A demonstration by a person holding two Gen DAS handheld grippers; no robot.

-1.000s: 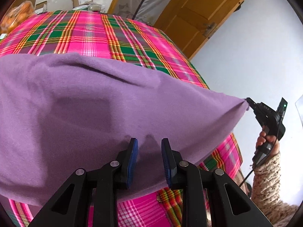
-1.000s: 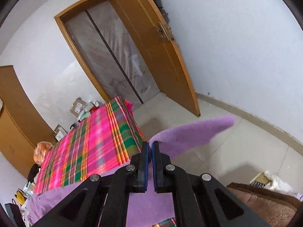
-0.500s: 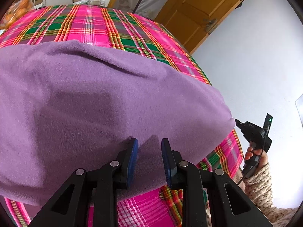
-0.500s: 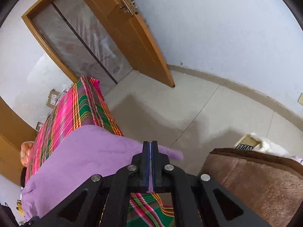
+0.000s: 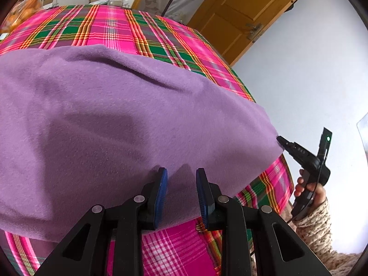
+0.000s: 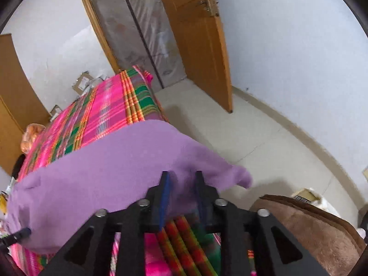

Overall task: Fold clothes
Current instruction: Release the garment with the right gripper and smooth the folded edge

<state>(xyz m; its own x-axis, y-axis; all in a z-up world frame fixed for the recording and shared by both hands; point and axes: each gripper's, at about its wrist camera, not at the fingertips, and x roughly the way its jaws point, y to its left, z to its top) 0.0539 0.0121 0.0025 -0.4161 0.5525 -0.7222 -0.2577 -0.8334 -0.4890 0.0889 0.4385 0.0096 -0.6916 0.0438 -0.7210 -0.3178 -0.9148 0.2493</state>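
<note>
A bed (image 5: 110,30) under a pink, green and orange plaid sheet stretches ahead of both pairs of fingers. On it lies the fleece (image 5: 115,119), a broad purple garment with a soft, matte nap and shallow rolling creases, spread across the near half of the bed.

In the left wrist view the fleece's near edge crosses between and just under the left gripper (image 5: 181,179). Its blue-padded fingers (image 5: 161,191) stand apart with a clear gap and clamp nothing. To their right the fleece tapers to a corner, and the tip of the right gripper (image 5: 281,141) sits right at that corner; from this side I cannot tell whether it pinches the cloth. A hand (image 5: 308,188) in a knitted, speckled sleeve grips its black handle.

The right wrist view settles it: the right gripper's (image 6: 181,181) fingers are spread, the fleece (image 6: 103,172) lying between and beyond them, loose, its rounded corner drooping off the bed edge just right of the fingers. The plaid sheet's folded edge shows under them, blurred. Only this view shows the tiled floor (image 6: 264,138), an open wooden door (image 6: 197,34), and a brown plush blanket (image 6: 310,234) at lower right. A dark tip, likely the left gripper, pokes in at far left.
</note>
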